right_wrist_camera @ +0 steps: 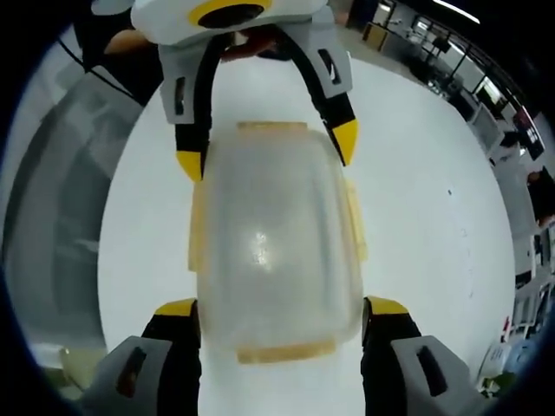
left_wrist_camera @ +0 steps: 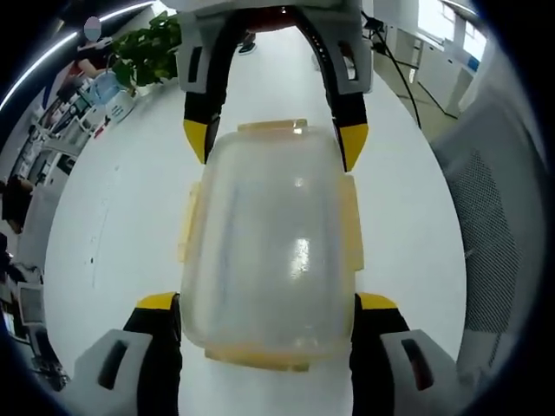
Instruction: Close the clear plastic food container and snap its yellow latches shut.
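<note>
- My left gripper (left_wrist_camera: 268, 303) has its jaws spread wide, one on each side of the container (left_wrist_camera: 269, 247).
- My right gripper (right_wrist_camera: 282, 308) likewise straddles the container (right_wrist_camera: 276, 243) from the opposite end, jaws wide.
- Container sits on the white counter (left_wrist_camera: 408, 208), lid on, between all four jaws.

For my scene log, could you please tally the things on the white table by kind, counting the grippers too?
Clear food container: 1
Yellow latches: 4
Grippers, left gripper and right gripper: 2
Total: 7
</note>
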